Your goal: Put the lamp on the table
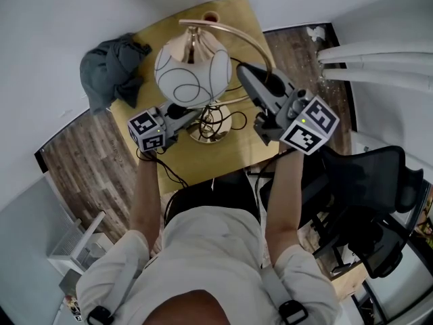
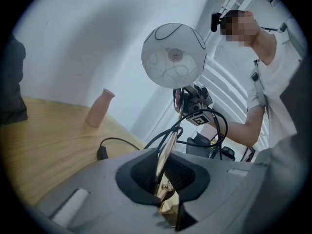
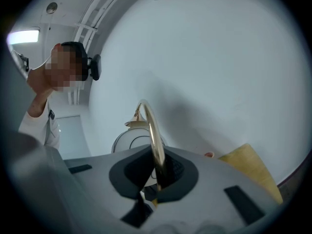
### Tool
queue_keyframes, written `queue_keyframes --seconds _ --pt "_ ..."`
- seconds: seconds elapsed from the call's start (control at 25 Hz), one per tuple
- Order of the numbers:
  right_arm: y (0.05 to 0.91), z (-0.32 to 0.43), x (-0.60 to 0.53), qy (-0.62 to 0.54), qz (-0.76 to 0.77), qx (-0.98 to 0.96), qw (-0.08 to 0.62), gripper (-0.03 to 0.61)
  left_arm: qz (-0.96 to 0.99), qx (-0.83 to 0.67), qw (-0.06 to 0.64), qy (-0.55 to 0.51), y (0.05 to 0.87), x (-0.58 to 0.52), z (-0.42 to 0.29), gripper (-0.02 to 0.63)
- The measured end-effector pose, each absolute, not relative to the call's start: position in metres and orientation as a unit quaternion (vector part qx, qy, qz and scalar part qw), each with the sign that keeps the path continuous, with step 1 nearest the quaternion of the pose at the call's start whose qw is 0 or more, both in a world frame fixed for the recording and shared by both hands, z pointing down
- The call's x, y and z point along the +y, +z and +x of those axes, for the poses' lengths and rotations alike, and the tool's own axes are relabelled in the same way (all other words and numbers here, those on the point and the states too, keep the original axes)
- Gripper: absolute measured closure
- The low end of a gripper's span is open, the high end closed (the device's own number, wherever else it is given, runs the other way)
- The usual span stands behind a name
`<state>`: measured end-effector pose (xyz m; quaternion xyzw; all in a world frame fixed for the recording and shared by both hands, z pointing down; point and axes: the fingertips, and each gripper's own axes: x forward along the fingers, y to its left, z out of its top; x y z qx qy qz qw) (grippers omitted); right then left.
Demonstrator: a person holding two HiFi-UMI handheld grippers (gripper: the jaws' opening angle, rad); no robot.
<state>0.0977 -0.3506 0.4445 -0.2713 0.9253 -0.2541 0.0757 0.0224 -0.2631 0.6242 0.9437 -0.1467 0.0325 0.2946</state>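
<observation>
Right gripper view, right claw (image 3: 157,172): shut tight on the gold arched arm of the lamp (image 3: 152,126), and the arm rises out of the jaws and curves over.
Left claw (image 2: 165,179): jaws a little apart with the lamp's straight gold stem running between them. A thin gap shows beside the stem, so no clamp that I can see.
Claw positions: left claw (image 1: 195,118) low by the lamp foot, right claw (image 1: 241,71) higher on the arch.
Lamp (image 1: 193,70): upright, its round foot resting on the tabletop (image 1: 203,166) near the middle. The white globe shade hangs from the arch over the foot.
Cord (image 1: 226,119): black, looped loosely round the foot on the tabletop.
Vase (image 1: 211,16): small, pinkish, at the far edge, well apart from the lamp.
Cloth (image 1: 111,70): grey, bunched at the tabletop's left corner.
Office chair (image 1: 369,181): black, on the floor to the person's right.
</observation>
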Motion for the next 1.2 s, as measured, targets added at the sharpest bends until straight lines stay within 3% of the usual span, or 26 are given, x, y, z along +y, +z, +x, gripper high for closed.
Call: queue_keyframes --seconds 0.92,1.04,1.2 --pt "0.445 0.097 -0.348 -0.294 -0.255 0.917 0.09 0.577 0.936 -0.173 0.298 0.067 0.631 -0.258 0.018 0.56" --pt "0.443 0.095 -0.347 -0.291 -0.251 0.919 0.088 0.577 0.936 -0.173 0.303 0.04 0.62 -0.26 0.019 0.439" --pt "0.442 0.093 -0.346 -0.29 -0.252 0.92 0.084 0.577 0.937 -0.184 0.294 0.041 0.616 -0.262 0.017 0.439"
